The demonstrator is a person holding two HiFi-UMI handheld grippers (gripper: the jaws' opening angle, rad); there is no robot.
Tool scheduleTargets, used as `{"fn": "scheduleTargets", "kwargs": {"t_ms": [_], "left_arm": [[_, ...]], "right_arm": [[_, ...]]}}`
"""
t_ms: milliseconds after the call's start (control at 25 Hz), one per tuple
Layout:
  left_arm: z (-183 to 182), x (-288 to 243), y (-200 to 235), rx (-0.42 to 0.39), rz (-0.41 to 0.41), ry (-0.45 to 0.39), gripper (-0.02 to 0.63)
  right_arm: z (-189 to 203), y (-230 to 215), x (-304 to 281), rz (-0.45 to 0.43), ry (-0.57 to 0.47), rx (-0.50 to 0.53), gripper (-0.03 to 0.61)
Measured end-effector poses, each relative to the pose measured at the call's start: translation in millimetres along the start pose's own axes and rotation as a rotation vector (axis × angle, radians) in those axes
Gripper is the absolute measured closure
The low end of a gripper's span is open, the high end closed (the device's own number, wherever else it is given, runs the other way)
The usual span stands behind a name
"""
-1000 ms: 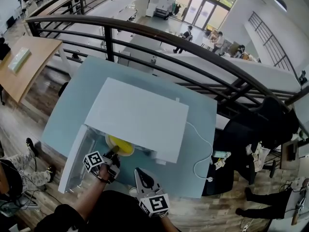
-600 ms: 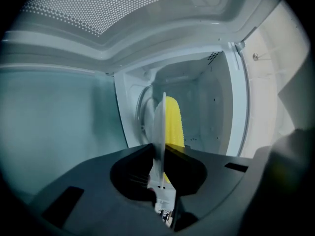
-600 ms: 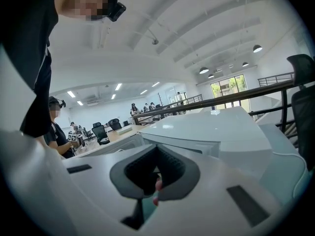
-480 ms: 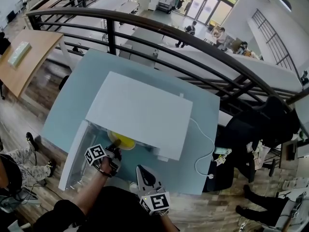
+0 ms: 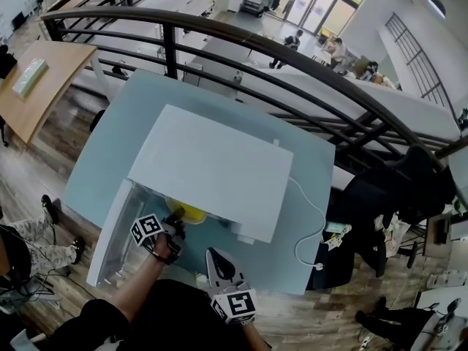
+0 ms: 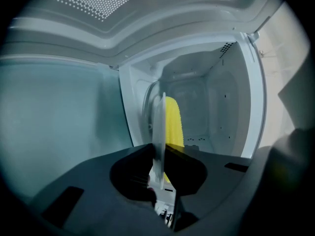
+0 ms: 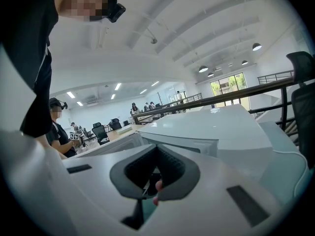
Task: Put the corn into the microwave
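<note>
The white microwave (image 5: 212,170) stands on a pale blue table (image 5: 110,145) with its door (image 5: 110,236) swung open to the left. My left gripper (image 5: 175,221) is shut on the rim of a white plate (image 6: 158,127) that carries the yellow corn (image 6: 173,122). The plate sits at the mouth of the cavity (image 6: 211,97), and from above the corn (image 5: 189,212) shows partly under the microwave's top. My right gripper (image 5: 218,263) hangs near the table's front edge with its jaws together and nothing between them; in its own view the right gripper (image 7: 156,173) faces the microwave (image 7: 206,127).
A white cable (image 5: 307,232) runs from the microwave's right side to a plug near the table's front edge. A dark railing (image 5: 292,57) runs behind the table. A dark chair (image 5: 395,189) stands at the right, and a person's legs (image 5: 22,247) are at the left.
The plate with the corn has edged slightly deeper under the microwave's top. The right gripper has stayed in place.
</note>
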State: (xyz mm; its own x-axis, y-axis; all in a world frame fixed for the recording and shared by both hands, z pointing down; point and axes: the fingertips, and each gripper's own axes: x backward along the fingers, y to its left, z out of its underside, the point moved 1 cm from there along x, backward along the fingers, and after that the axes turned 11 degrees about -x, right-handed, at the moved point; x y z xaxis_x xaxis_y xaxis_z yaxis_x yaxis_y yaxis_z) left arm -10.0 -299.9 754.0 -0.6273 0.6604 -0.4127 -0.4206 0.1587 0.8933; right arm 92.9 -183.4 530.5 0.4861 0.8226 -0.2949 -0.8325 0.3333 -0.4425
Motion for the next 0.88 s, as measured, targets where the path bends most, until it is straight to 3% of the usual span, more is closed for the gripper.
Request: {"fn": "scheduleTargets", "kwargs": {"t_ms": [360,880], "left_arm": [[-4.6,-9.5,7.4,0.025,-0.032,-0.015,0.574],[-3.9,-22.2,15.0,-0.038,-0.137,0.004,0.575]], "right_arm": [[9.2,-7.6,-3.8,-0.004,0.000,-0.017,0.570],[10.7,-18.1,-4.0,0.015,0.001,-0.029,0.569]]}}
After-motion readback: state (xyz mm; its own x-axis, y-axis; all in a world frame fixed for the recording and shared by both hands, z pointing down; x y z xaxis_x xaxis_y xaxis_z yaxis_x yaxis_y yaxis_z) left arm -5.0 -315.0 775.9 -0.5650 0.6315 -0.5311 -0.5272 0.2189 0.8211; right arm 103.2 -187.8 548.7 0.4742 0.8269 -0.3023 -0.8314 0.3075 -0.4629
